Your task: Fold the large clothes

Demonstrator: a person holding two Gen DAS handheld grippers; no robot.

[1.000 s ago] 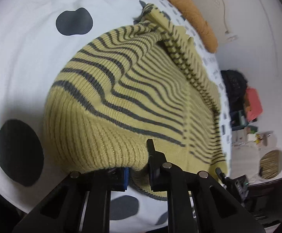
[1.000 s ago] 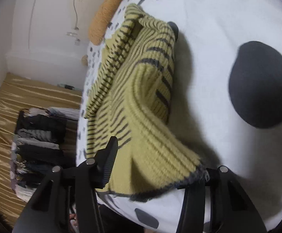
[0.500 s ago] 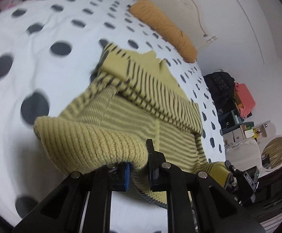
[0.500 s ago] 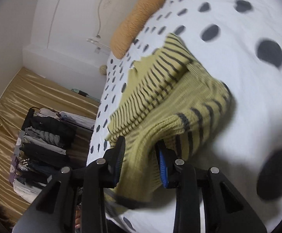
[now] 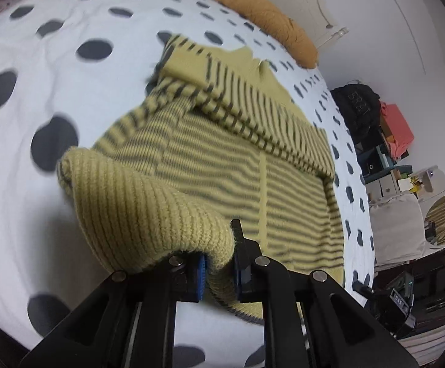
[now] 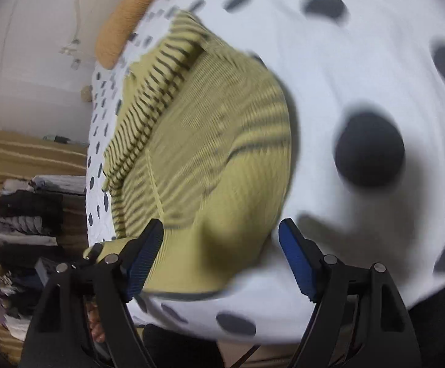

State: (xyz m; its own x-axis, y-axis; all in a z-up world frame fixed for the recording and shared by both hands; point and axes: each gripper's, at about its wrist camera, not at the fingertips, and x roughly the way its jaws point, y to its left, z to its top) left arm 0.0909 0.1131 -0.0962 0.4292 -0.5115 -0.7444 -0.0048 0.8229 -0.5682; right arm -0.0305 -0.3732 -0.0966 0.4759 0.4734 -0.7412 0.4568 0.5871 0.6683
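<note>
- Yellow ribbed knit sweater with dark grey stripes [image 5: 253,165]: lies across the middle of both wrist views on the white bed cover with dark grey spots [image 5: 54,70], sleeves already laid over its body near the top of the frame.
- Left claw [image 5: 218,268]: nearly shut, its blue pads pinching the lifted plain-yellow hem at bottom centre.
- Right claw [image 6: 221,257]: its jaws have just been opening and stand wide; the hem corner lies between them (no pad presses on it).
- Step in hand, judged: carrying the hem toward the collar. Both corners should travel level; with only one held, the fold would skew, so regrasping first seems wise.
- Writing: the black bag [image 5: 355,107] at right reads "BRAT", somewhat blurred.
</note>
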